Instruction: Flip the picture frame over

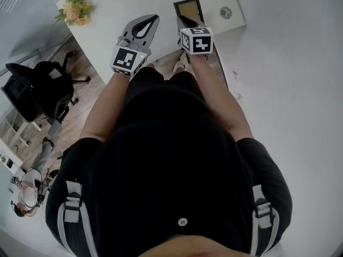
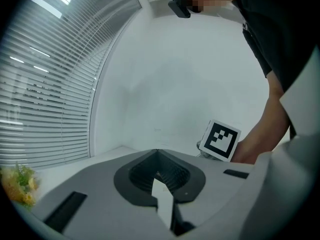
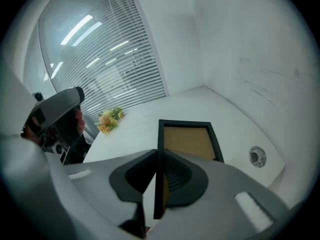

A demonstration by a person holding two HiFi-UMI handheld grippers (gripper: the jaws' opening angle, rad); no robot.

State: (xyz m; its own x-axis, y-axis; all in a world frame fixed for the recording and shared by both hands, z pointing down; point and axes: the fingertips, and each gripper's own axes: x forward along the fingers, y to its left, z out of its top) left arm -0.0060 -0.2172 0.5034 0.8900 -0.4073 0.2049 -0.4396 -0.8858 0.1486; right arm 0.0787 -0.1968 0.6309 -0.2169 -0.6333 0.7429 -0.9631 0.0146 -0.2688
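The right gripper (image 3: 156,153) is holding the picture frame (image 3: 187,140). Its jaws are standing narrow and pressing on the black left rail of the frame, at the end nearest to the person. The frame is turning its brown panel toward the cameras. It is staying over the right part of the white table (image 1: 118,4), but I cannot tell whether its far edge is touching the table top. The left gripper (image 1: 154,18) is hovering over the table near the frame, on its left side and apart from it. Its jaws are meeting at the tips and holding nothing. A small bunch of flowers (image 1: 75,7) is lying at the far left corner of the table. A round insert (image 1: 225,12) is sitting in the table top just to the right of the frame. A black office chair (image 1: 35,87) is standing on the floor to the left of the table.
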